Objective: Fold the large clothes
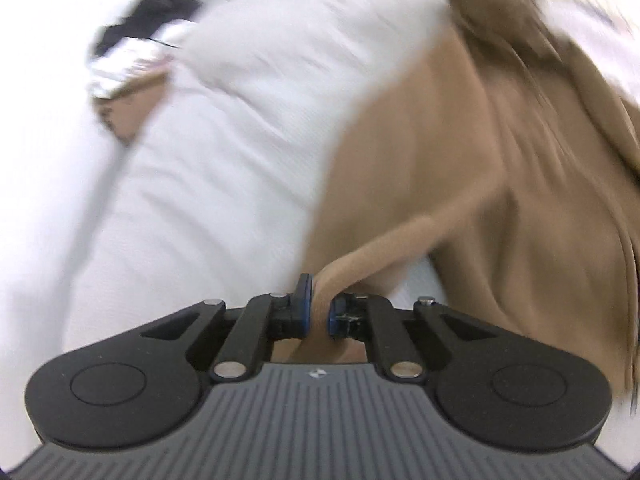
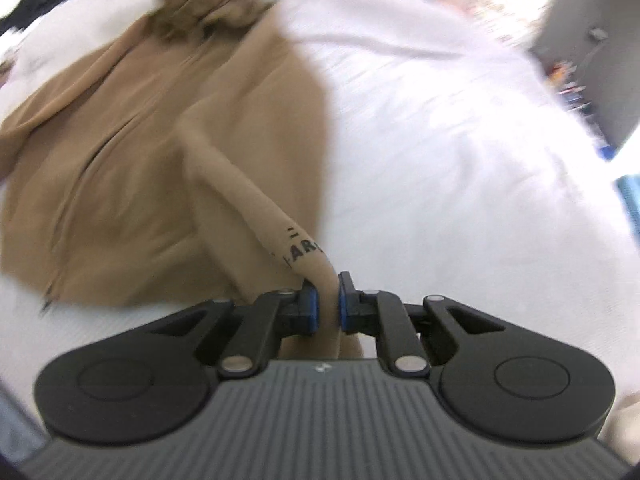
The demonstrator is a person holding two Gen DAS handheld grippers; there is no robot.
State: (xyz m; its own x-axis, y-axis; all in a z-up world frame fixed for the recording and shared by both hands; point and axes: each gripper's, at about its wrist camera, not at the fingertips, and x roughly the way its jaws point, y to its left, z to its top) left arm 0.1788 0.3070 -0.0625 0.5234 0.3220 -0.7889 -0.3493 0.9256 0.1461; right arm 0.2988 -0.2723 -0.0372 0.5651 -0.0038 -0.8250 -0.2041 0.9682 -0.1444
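A large tan garment point(image 1: 500, 168) lies spread and rumpled on a white bed sheet point(image 1: 208, 184). My left gripper point(image 1: 318, 310) is shut on a pinched fold of the tan garment, pulled taut towards me. In the right wrist view the same tan garment point(image 2: 132, 152) fills the left half. My right gripper point(image 2: 328, 306) is shut on another fold of it, a stretched strip with black printed letters point(image 2: 300, 252) near the pads. Both views are blurred by motion.
A black and silvery object point(image 1: 132, 52) lies at the bed's far left beside a brown patch. The white sheet point(image 2: 460, 180) stretches to the right. A grey cabinet or door point(image 2: 592, 48) stands at the far right, with a blue object point(image 2: 630, 200) below it.
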